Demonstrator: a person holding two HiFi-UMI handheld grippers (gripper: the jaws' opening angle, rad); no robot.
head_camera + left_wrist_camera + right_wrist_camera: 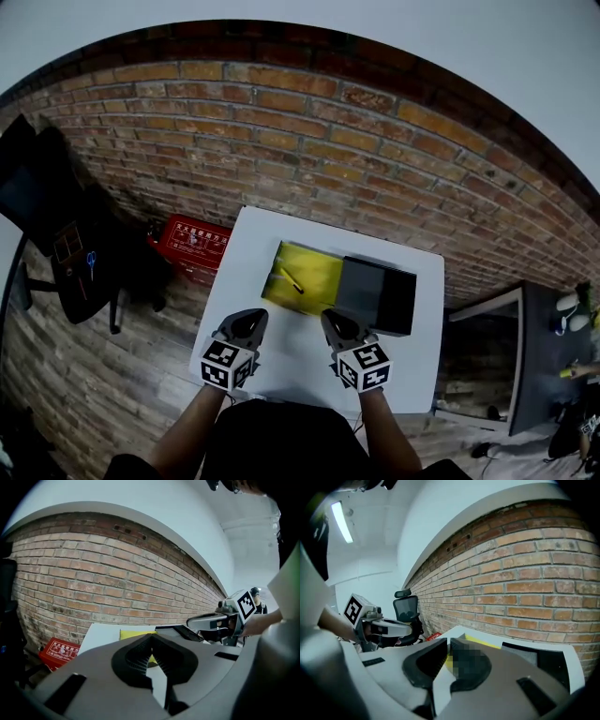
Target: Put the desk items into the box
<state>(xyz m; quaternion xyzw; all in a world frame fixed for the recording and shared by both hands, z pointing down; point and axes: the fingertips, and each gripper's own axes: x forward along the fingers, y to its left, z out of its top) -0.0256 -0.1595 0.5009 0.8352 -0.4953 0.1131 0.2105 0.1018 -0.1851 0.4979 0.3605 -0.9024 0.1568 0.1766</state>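
A yellow pad [314, 272] lies on the white desk [300, 361] with a yellow pen [291, 280] on top of it. Right beside it, touching, stands a dark grey and black box [377, 295]. My left gripper [247, 324] hovers over the desk's front part, just short of the pad, shut with nothing between its jaws. My right gripper [335, 324] hangs at the box's near corner, also shut and empty. In the left gripper view the pad [133, 633] and box [187, 632] lie beyond the closed jaws. The right gripper view shows the pad [487, 643] and box [543, 656].
A red case [192, 242] sits on the floor left of the desk, against the brick wall [309, 141]. A black office chair [66, 234] stands further left. Another desk [553, 366] with small items is at the far right. Wooden floor surrounds the white desk.
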